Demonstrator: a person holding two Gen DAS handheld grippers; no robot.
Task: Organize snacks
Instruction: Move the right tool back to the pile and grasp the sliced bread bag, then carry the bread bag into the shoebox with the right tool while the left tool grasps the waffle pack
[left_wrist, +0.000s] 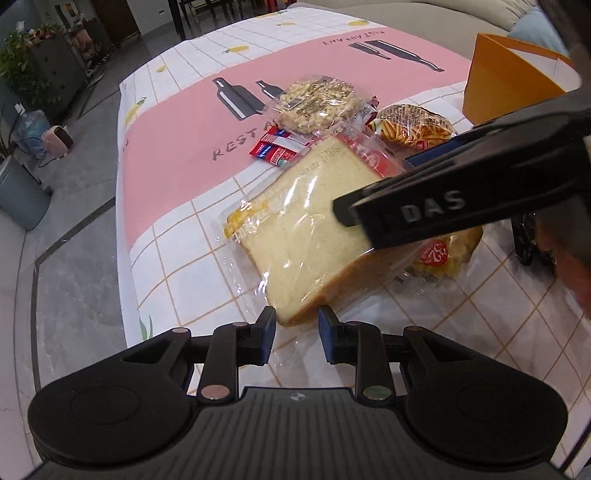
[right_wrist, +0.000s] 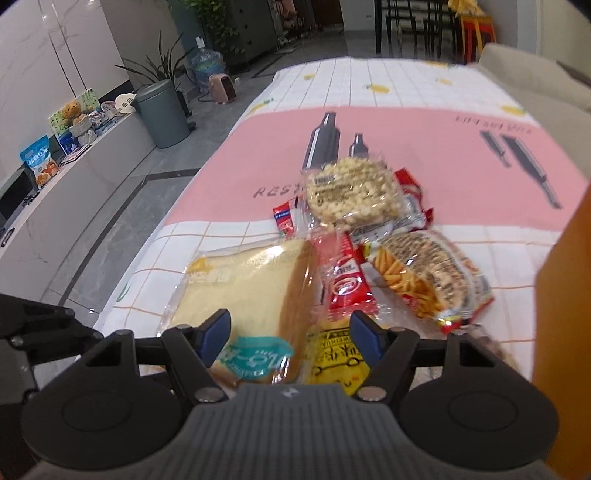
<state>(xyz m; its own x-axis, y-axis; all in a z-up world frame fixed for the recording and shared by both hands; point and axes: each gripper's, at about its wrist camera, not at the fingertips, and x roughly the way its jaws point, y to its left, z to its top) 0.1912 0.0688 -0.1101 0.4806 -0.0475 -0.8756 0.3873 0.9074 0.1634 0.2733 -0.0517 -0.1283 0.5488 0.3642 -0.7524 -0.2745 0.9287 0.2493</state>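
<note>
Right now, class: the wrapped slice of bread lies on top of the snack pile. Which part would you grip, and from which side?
Probably the bread slice by its near corner, from the table's near edge. It lies tilted on other packets, so that crust corner sticks out with room beside it. The left gripper already straddles the corner; the slice is thin enough to fit.

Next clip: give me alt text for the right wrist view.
The right gripper, open, hangs over a wrapped bread slice and a yellow packet. Beyond them, a red packet, a noodle snack bag and a puffed-grain cake lie on a pink-and-white tablecloth.
</note>
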